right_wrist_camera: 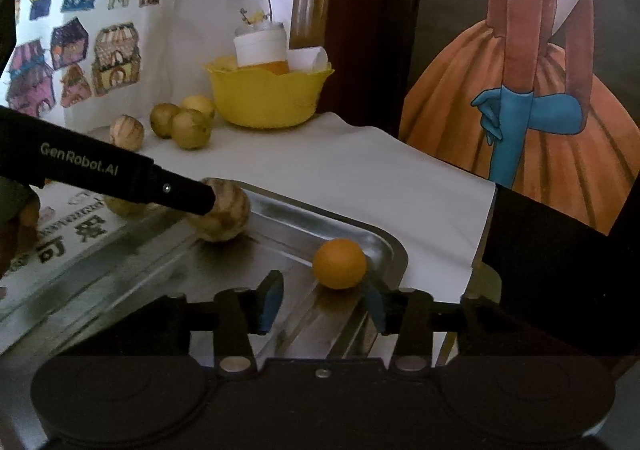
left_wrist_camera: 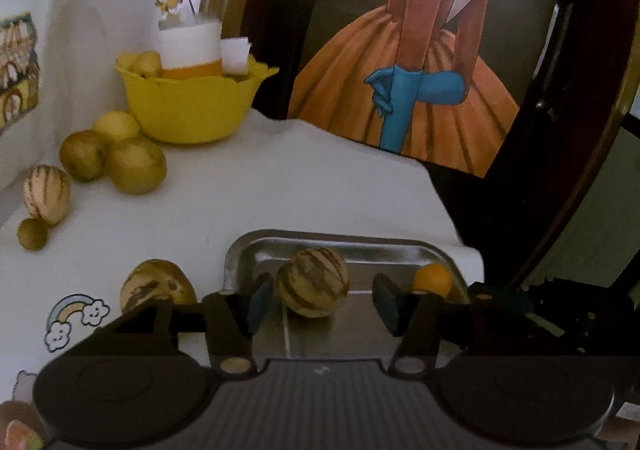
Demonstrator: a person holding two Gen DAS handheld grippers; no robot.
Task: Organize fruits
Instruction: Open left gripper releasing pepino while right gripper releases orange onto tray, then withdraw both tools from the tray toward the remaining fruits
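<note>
A round striped melon [left_wrist_camera: 313, 282], pale tan with dark brown bands, sits in the metal tray [left_wrist_camera: 348, 246] on the desk [left_wrist_camera: 280, 178], between the spread fingers of the left tongs [left_wrist_camera: 323, 302], which stand open with neither pad clearly touching it. The right tongs [right_wrist_camera: 322, 304] are open too, over the tray's near end, with a small orange [right_wrist_camera: 339, 263] just beyond their fingertips, close to the tray's right rim. From the right wrist view, the left tool's black body crosses in front of the striped melon and hides part of it. A second striped fruit [left_wrist_camera: 158, 285] lies on the desk just left of the tray. Farther back are another striped fruit [left_wrist_camera: 46, 192], several greenish-yellow round fruits [left_wrist_camera: 136, 166] and a yellow bowl [left_wrist_camera: 188, 106] holding a white-and-orange container [left_wrist_camera: 190, 48]. A painting of a figure in an orange skirt [left_wrist_camera: 408, 90] stands behind the desk.
</note>
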